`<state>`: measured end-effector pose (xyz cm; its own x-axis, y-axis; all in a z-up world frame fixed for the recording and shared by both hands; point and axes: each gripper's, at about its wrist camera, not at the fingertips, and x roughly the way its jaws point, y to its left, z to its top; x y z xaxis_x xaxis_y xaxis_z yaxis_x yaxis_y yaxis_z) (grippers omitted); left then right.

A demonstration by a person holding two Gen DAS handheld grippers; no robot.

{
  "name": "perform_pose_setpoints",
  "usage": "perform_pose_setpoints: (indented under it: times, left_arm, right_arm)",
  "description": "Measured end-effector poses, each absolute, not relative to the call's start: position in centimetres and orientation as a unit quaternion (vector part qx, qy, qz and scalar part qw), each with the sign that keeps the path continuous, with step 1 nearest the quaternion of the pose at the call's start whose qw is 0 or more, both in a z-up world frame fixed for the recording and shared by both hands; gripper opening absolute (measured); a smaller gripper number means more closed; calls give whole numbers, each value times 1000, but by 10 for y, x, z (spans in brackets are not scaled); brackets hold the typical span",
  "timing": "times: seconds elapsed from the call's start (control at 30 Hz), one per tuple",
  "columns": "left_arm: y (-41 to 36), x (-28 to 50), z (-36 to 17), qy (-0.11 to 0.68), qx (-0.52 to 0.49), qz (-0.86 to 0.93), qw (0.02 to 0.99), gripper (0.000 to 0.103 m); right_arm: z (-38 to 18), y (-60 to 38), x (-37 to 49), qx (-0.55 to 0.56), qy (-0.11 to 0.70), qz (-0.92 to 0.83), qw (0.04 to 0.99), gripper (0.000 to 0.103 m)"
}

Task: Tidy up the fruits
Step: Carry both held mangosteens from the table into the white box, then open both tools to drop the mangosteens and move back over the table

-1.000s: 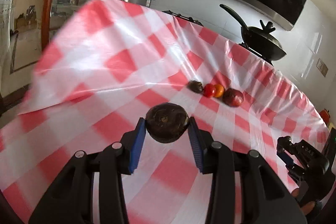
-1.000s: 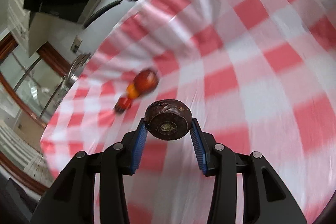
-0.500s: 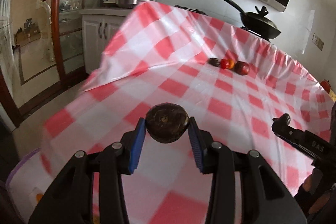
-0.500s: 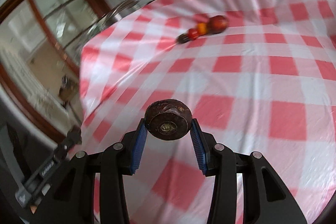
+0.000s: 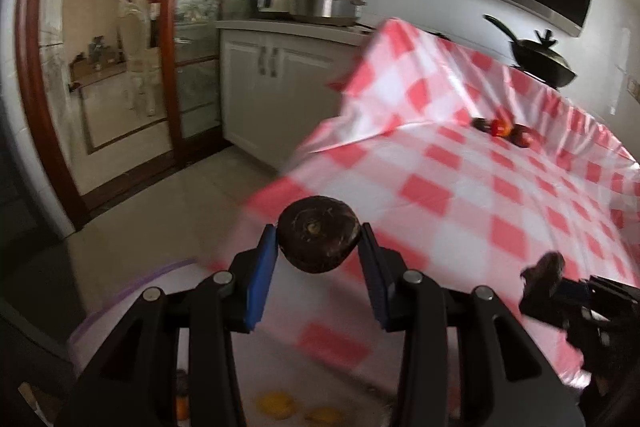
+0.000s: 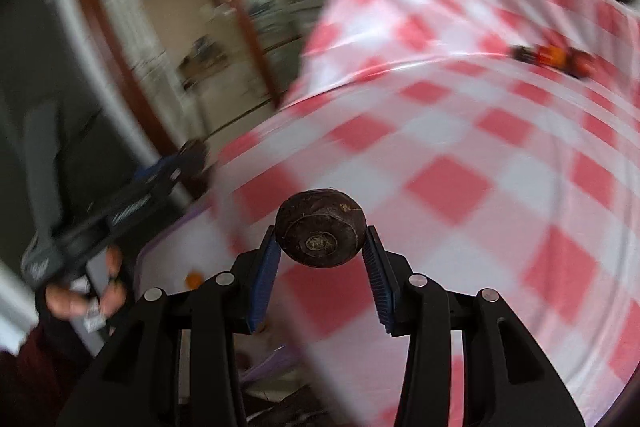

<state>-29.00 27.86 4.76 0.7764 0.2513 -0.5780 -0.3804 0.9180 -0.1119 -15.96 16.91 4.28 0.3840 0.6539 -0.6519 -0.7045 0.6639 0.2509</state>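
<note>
So you're working over a table with a glossy red-and-white checked cloth (image 5: pixel 460 163), set in a kitchen: white cabinets (image 5: pixel 276 87) with a steel cooker (image 5: pixel 326 5) on the counter, a dark wok (image 5: pixel 540 61) past the table's far side, and a wood-framed glass door (image 5: pixel 176 47) opening onto another room.

Your left gripper (image 5: pixel 319 251) has its blue pads pressed on a dark, round, brownish fruit (image 5: pixel 318 241), and it's hanging right at the table's near left corner, with open tiled floor (image 5: pixel 160 211) to the left of it. Below the cloth's edge there's a pale bag with a purple rim (image 5: pixel 132 293) holding a few yellow and orange fruits (image 5: pixel 276 405).

Your right gripper (image 6: pixel 320 247) is clamped on a second dark fruit (image 6: pixel 320 233) just like the first, over the cloth near that same edge.

A small row of fruits (image 5: pixel 502 129) sits at the far side of the table, well apart from both grippers. The middle of the cloth is bare.

The left camera gives the sharp look at the cabinets, floor and bag contents. The right one is blurry, but it's the only one showing your hand (image 6: pixel 80 301) on the left gripper's handle, with the bag's rim just beside it.
</note>
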Motion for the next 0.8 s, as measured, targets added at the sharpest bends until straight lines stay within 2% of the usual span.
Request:
perform_pose_setpoints:
  times: [0.17,0.3,0.53,0.8]
  left_arm:
    - [319,-330,27,307,-140,213,917,42]
    - [345,-343,-7,356,-153,236,891,42]
    - [371,-325,-79,455,-173,235,841,42]
    - [392,-307,-132,518,-190,238,799,42]
  right_arm:
    - [22,228,-204,-111,388,488,774,43]
    - [-13,271,-234,-181,415,523,722,43]
    - [-85,320,-258,-274,479,520,652,43]
    - [-120,343,-264,-331,491,508,625,43]
